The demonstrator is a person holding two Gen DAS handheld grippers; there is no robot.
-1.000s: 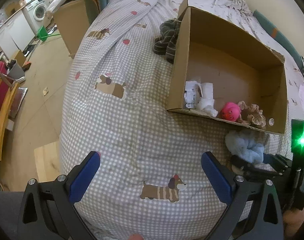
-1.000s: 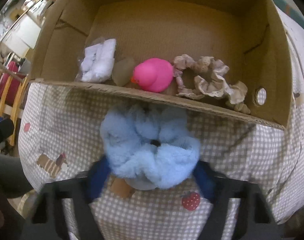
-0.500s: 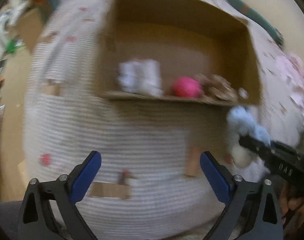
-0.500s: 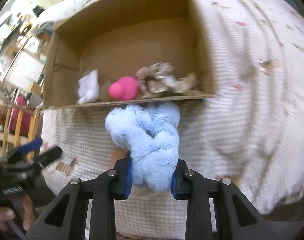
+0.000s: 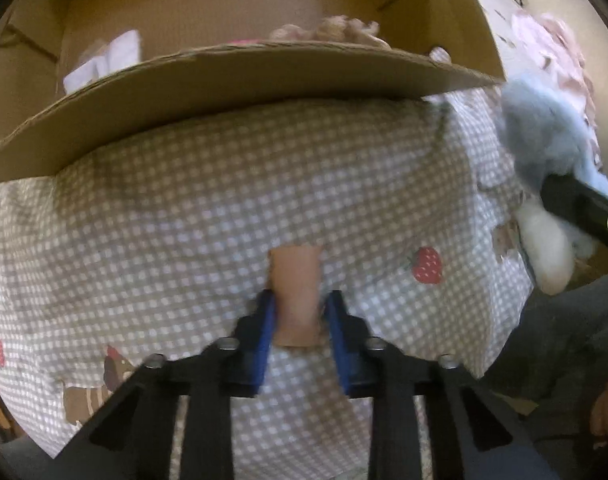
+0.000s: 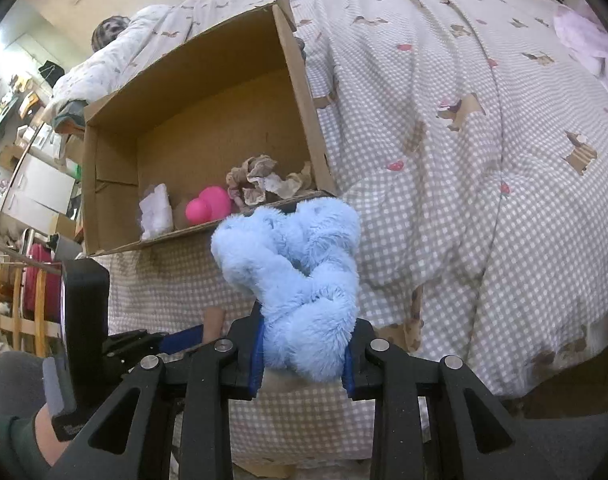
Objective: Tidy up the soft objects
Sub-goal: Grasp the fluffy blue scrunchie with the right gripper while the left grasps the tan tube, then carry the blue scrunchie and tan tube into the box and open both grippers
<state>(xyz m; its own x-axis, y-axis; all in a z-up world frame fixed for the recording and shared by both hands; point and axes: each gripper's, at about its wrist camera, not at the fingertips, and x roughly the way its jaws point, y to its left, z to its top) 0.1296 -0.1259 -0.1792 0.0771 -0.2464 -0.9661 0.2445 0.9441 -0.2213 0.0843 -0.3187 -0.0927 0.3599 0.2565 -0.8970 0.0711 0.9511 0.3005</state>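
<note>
My right gripper (image 6: 302,354) is shut on a fluffy light blue scrunchie (image 6: 300,276) and holds it just in front of the cardboard box (image 6: 304,92) on the bed. The box holds a pink ball (image 6: 208,210), a beige scrunchie (image 6: 264,180) and a white soft item (image 6: 156,210). My left gripper (image 5: 300,316) is shut on a small tan soft piece (image 5: 296,280) lying on the checked bedcover, just below the box's front wall (image 5: 224,80). The blue scrunchie also shows at the right of the left wrist view (image 5: 543,136).
The checked bedcover (image 6: 483,160) with dog and strawberry prints spreads to the right of the box. A pale pink cloth (image 6: 587,44) lies at the far right. Furniture and a wooden chair (image 6: 12,300) stand at the left, off the bed.
My left gripper has moved in toward the box front and closed on the tan piece. My right gripper has swung right and back, still holding the blue scrunchie.
</note>
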